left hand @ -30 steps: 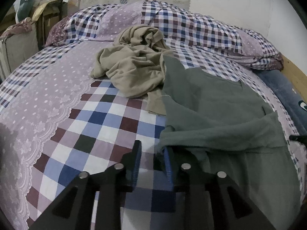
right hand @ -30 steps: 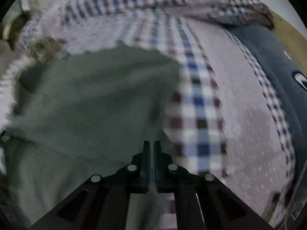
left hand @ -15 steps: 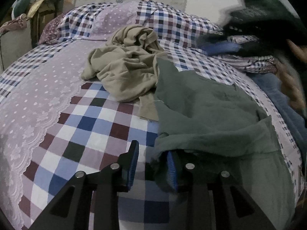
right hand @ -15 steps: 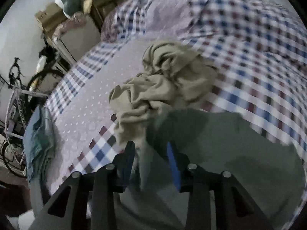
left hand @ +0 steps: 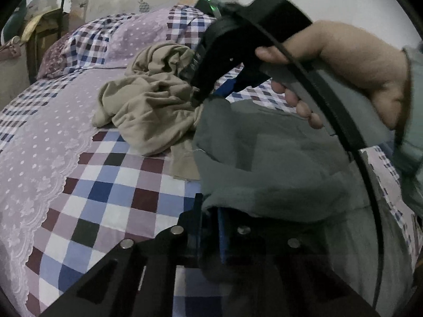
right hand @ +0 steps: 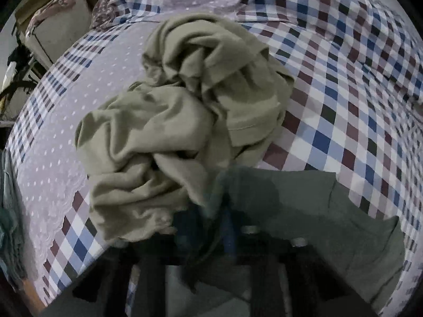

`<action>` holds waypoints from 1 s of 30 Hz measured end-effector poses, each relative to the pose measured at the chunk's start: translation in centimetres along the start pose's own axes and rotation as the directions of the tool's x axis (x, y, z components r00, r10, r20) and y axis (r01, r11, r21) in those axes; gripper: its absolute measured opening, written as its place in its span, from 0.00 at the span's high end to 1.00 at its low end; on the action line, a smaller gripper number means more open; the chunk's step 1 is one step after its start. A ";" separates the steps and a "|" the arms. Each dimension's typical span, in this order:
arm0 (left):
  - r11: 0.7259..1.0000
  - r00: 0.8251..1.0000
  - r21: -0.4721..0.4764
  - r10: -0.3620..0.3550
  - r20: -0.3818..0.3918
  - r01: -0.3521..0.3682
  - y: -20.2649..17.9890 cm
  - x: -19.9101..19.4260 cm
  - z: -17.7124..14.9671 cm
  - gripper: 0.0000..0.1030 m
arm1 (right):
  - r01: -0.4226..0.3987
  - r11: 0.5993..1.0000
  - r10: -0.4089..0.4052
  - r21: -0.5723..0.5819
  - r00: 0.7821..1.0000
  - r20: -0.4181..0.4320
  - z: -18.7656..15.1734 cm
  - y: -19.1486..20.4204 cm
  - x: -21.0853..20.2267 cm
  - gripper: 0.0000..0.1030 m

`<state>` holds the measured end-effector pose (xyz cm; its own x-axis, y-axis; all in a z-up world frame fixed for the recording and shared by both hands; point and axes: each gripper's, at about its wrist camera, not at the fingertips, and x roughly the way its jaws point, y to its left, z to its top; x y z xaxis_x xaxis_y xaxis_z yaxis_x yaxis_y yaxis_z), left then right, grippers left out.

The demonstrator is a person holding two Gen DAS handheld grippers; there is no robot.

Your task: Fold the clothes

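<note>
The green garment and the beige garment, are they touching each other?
Touching. In the right wrist view the green garment overlaps the crumpled beige garment at its lower edge, with no bedsheet showing between them.

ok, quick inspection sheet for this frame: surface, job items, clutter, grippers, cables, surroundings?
Surface: bed with checked and dotted lilac cover, pillows at the head.
Job's things: green garment spread flat, one edge folded over; beige garment crumpled beside it, touching its corner.
Clutter: nothing seen on the bed besides the two garments.
Grippers: left gripper shut on the green garment's near edge; right gripper at its far corner, fabric between the jaws, but grip unclear through blur; right hand on the handle.
Cables: black cable runs from the right gripper across the garment.
Surroundings: pineapple-print wall, furniture and a bicycle off the left side.
</note>
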<state>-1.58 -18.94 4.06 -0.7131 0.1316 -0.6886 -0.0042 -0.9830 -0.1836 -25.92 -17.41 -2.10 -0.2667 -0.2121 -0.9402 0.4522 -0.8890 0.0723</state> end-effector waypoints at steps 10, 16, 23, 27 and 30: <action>0.990 0.998 0.130 0.052 0.046 -0.058 -2.0 -1.2 -0.9 0.99 | -0.217 0.974 0.225 -0.066 0.961 0.164 1.5 -0.7 -2.9 0.94; 0.986 0.990 0.118 0.123 -0.072 -0.114 -1.5 1.2 -1.1 0.97 | -0.152 0.988 0.153 -0.019 0.984 0.085 1.9 -1.6 0.7 0.87; 0.987 0.987 0.123 0.119 -0.108 -0.106 -1.1 1.3 -1.4 0.75 | -0.235 0.971 0.218 0.038 0.944 0.246 0.1 -4.7 -4.8 0.55; 0.989 0.987 0.104 0.116 -0.115 -0.104 -0.6 0.8 -1.5 0.64 | -0.247 0.966 0.222 0.076 0.945 0.242 0.3 -5.2 -4.3 0.55; 0.990 0.987 0.099 0.111 -0.118 -0.100 -0.7 0.1 -1.9 0.62 | -0.259 0.961 0.234 0.098 0.949 0.209 0.0 -5.4 -3.2 0.55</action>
<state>-0.36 -18.01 2.79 -0.6216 0.0356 -0.7826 -0.0026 -0.9991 -0.0434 -27.48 -11.94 0.50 -0.3255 -0.4947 -0.8058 0.4200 -0.8392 0.3455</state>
